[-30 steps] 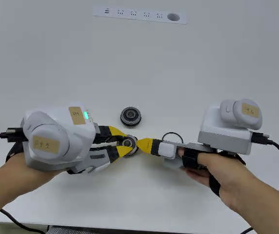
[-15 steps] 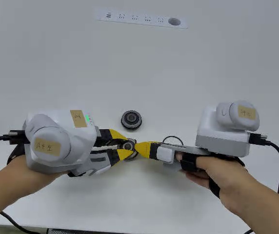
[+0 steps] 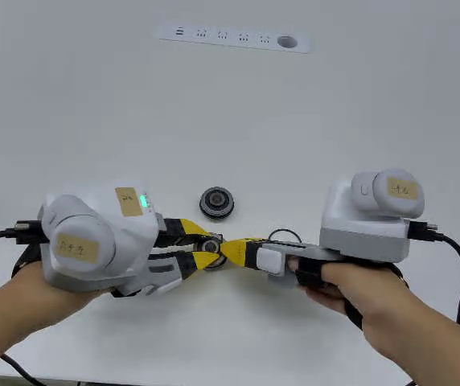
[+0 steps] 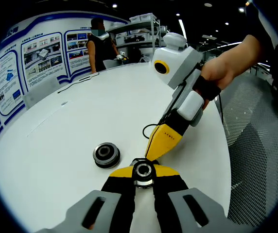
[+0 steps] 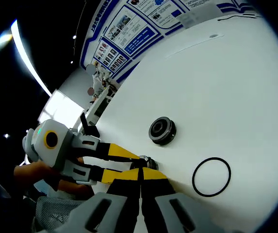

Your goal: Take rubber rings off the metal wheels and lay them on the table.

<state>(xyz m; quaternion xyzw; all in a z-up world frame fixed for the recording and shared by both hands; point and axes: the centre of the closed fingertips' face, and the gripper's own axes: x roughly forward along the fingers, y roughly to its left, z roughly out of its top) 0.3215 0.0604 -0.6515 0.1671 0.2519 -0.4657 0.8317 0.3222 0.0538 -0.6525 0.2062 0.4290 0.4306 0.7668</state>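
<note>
My left gripper [image 3: 203, 244] is shut on a small metal wheel [image 3: 213, 240], which it holds just above the white table [image 3: 334, 121]. In the left gripper view the wheel [image 4: 143, 173] sits between the yellow tips, its black rubber ring at its rim. My right gripper [image 3: 231, 249] comes in from the right. Its tips are pressed together at that wheel's rim, on the rubber ring. A second wheel [image 3: 216, 203] with its ring on lies flat just beyond. One loose black ring [image 5: 211, 176] lies on the table beside my right gripper, partly hidden in the head view.
A white power strip [image 3: 234, 37] lies at the far edge of the table. Black cables trail from both grippers near the front edge. In the left gripper view a person [image 4: 99, 41] stands far off behind the table.
My right gripper has moved left, and its tips now overlap the held wheel's rim. The left gripper keeps its grip. The head camera has tilted a little.
</note>
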